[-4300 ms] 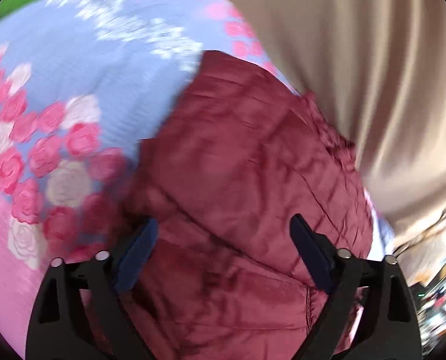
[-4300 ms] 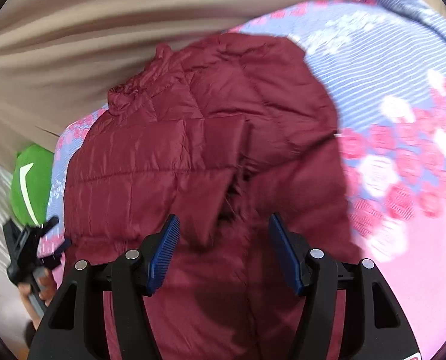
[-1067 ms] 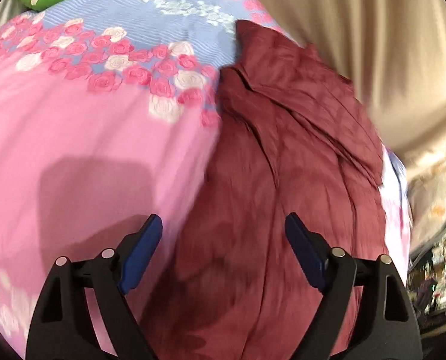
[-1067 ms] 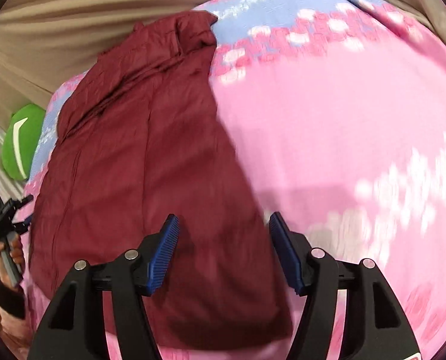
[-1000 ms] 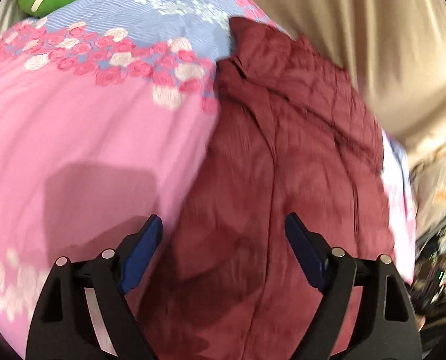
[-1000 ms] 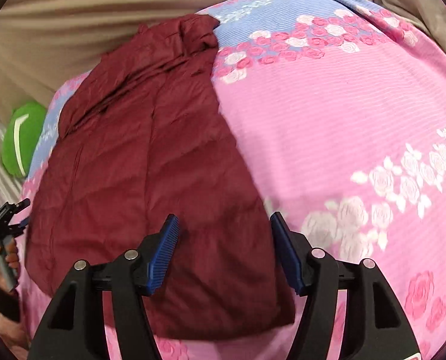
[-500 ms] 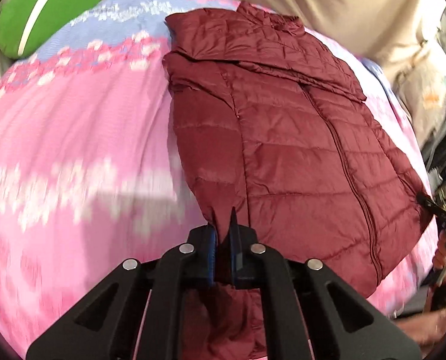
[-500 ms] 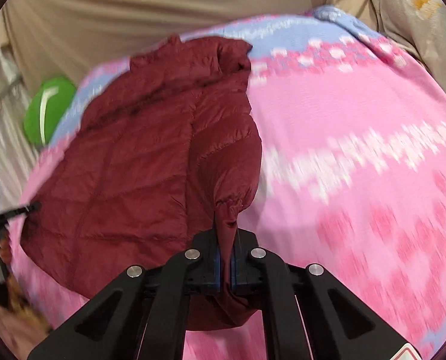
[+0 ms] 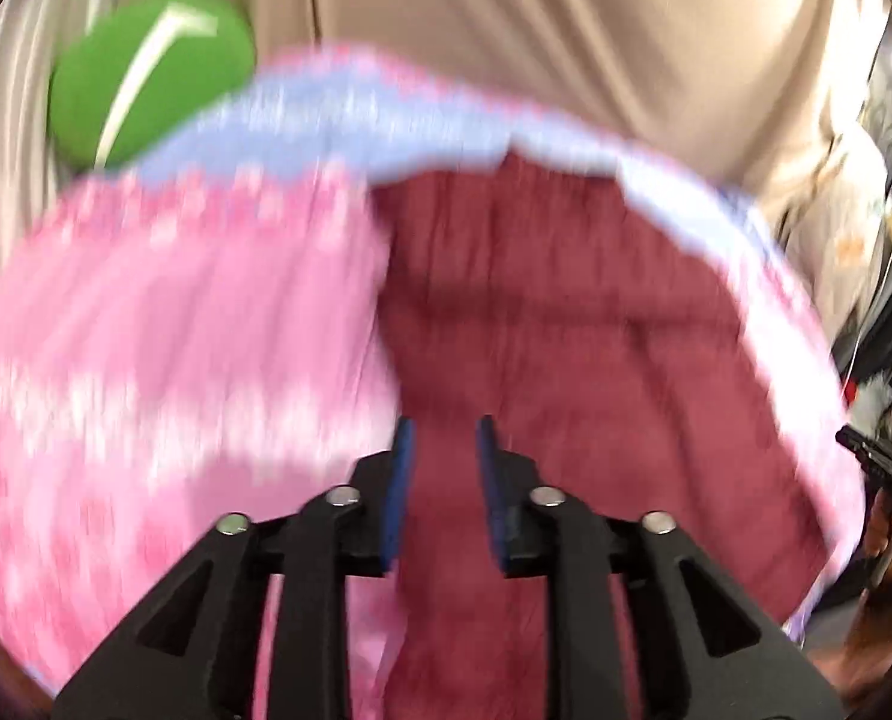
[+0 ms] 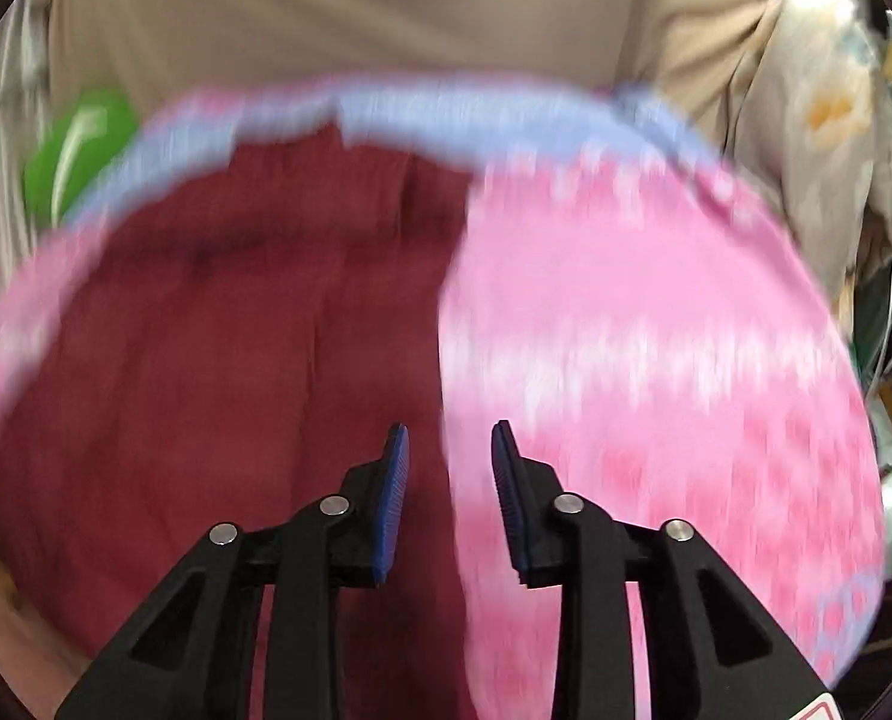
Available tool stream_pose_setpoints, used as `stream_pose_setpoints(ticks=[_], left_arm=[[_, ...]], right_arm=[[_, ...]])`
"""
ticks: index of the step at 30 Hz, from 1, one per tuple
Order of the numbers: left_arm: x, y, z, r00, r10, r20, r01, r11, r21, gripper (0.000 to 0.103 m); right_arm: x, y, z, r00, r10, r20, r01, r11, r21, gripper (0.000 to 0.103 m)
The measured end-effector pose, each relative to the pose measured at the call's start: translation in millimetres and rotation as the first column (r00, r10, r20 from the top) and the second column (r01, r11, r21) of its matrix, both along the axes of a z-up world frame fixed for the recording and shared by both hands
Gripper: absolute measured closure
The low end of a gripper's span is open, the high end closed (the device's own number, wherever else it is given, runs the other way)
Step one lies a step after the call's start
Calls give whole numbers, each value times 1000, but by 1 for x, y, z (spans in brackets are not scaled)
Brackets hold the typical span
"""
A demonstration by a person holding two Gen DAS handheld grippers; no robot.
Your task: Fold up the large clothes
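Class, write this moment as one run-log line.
jacket: flat on bedspread | left gripper: opening, nothing between fingers | right gripper: opening, nothing between fingers | view: blurred

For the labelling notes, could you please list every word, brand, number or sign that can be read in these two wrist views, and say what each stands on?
No text can be read in either view.
Green cushion: a white curved stripe only, no letters.
Right gripper: a red-edged white sticker corner at the frame's bottom edge, cut off and unreadable.
Jacket and bedspread: blurred by motion, no label or print legible.
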State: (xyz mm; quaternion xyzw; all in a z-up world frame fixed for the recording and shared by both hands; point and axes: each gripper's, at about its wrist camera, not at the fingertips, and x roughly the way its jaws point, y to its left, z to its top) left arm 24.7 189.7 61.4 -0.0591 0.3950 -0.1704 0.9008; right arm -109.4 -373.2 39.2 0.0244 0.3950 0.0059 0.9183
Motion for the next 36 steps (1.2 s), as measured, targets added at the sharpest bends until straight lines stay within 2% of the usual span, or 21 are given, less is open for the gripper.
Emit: stream_pose_setpoints(ticks=[1,3,5,6,7,8,11,16,21,25,27,28,31,33,34,36], left_arm=[[11,-5,10,1000,-6,31,6,1000,-15,72],[41,-33,27,996,-23,83,23,1000,3,72],[76,-67,32,990,-71,119,68,997,35,72],[97,-89,29,988,-104,114,100,994,44,72],[109,-102,26,988,-118,102,114,992,45,72],[132,-123,19,988,-138,71,135,990,47,72],[185,-172,-2,988,-156,-2,156,985,70,73],[248,-219,-41,986,-154,-58,158,985,66,81],[298,-236,-74,983,-136,-121,144,988,57,84],[333,-232,-98,988,-83,-131,97,990,105,87],[348,-218,-104,988,-65,-138,72,996,50,90],[353,-210,-106,988,-64,-140,65,998,3,91],[364,-186,-112,992,-58,-113,47,994,-95,92],[365,-173,-116,993,-52,-111,31,983,-180,93],[365,-172,-116,992,-49,-113,26,981,-190,93],[358,-170,-107,997,2,-83,-14,989,-147,95]], right_arm=[[14,-1,12,999,-6,37,5,999,33,74],[51,5,34,995,-4,100,-3,998,70,73],[93,24,44,991,60,123,-71,993,90,80],[119,41,44,987,103,119,-115,989,94,83],[133,50,43,985,129,112,-140,986,93,93],[161,66,39,981,164,101,-173,981,88,99],[226,104,23,976,211,56,-216,973,79,103],[310,149,-7,971,239,15,-239,965,104,103],[377,176,-44,970,236,-59,-223,959,172,103],[411,187,-68,966,240,-96,-228,966,123,103],[427,169,-76,983,156,-93,-150,986,72,103],[433,151,-80,991,101,-85,-94,992,86,103],[439,97,-95,996,2,-89,20,968,251,103],[438,83,-100,996,3,-95,29,939,342,103],[437,87,-98,996,4,-94,27,947,320,103],[431,100,-88,997,-6,-80,24,974,223,103]])
